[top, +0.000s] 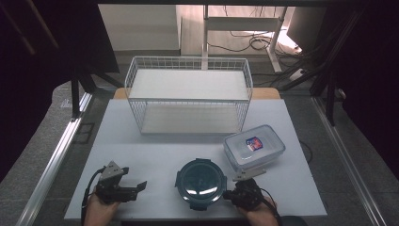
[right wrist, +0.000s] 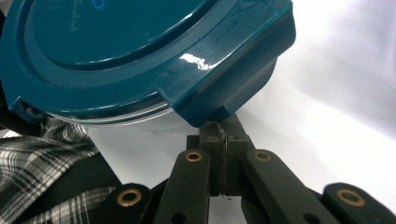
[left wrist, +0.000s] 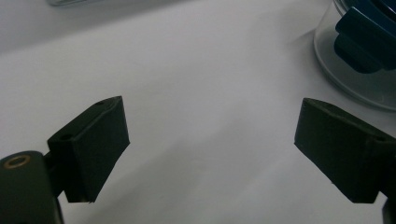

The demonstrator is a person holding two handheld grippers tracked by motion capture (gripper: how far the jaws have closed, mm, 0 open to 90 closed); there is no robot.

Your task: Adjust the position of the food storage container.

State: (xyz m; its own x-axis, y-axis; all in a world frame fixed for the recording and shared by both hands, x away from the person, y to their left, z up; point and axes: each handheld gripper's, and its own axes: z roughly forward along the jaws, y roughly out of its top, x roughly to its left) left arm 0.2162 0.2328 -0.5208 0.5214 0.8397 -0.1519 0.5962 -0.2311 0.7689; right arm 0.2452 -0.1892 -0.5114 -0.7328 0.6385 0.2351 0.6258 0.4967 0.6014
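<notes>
A round clear container with a dark teal clip lid (top: 201, 181) stands near the table's front edge between my two grippers. My right gripper (top: 227, 193) is just right of it, jaws pressed together with nothing between them. In the right gripper view the shut tips (right wrist: 224, 135) sit right under one of the lid's (right wrist: 140, 56) side clips; contact is unclear. My left gripper (top: 135, 189) rests at the front left, pointing right toward the container. Its jaws (left wrist: 210, 140) stand wide open over bare table, with the container's edge (left wrist: 364, 42) at the upper right.
A clear rectangular lidded box with a small label (top: 254, 146) lies right of centre, close behind my right hand. A white wire basket (top: 188, 59) with a shelf stands at the back of the white table (top: 141, 150). A plaid sleeve (right wrist: 46, 154) is at the lower left in the right gripper view.
</notes>
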